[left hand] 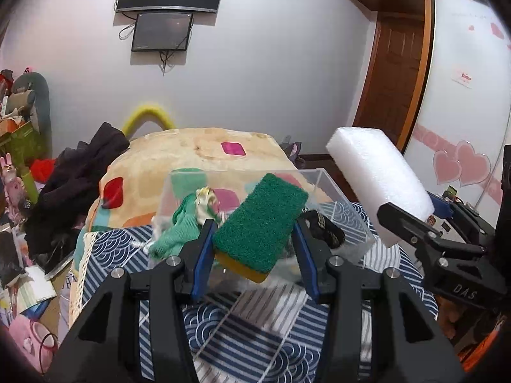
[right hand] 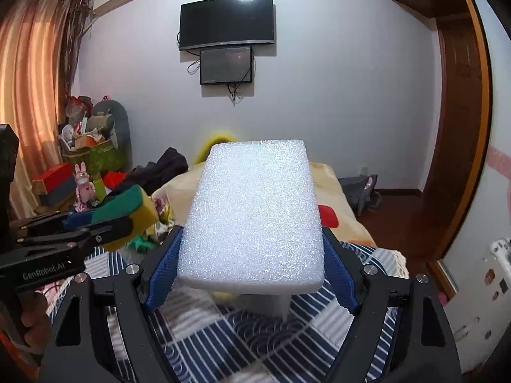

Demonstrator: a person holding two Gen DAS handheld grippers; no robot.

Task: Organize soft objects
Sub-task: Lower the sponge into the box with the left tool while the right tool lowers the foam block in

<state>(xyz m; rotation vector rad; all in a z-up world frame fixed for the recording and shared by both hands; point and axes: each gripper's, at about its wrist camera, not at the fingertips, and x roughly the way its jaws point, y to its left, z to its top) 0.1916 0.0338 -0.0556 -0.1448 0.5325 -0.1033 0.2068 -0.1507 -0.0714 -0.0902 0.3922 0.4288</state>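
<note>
My left gripper [left hand: 252, 249] is shut on a green and yellow sponge [left hand: 260, 225], held above a clear plastic box [left hand: 348, 220]. The box holds a green cloth [left hand: 179, 229] and a dark item [left hand: 324, 228]. My right gripper [right hand: 252, 265] is shut on a white foam block [right hand: 254, 217], raised above the patterned cloth. In the left wrist view the foam block [left hand: 377, 175] and right gripper [left hand: 402, 220] are to the right of the box. In the right wrist view the left gripper [right hand: 127, 220] with the sponge [right hand: 134, 204] is at the left.
A blue patterned cloth [left hand: 252, 332] covers the surface. A beige quilt [left hand: 191, 156] lies behind the box, dark clothes [left hand: 76, 178] to its left. Clutter and boxes [right hand: 89, 156] stand at the far left. A wooden door [left hand: 392, 79] is at the right.
</note>
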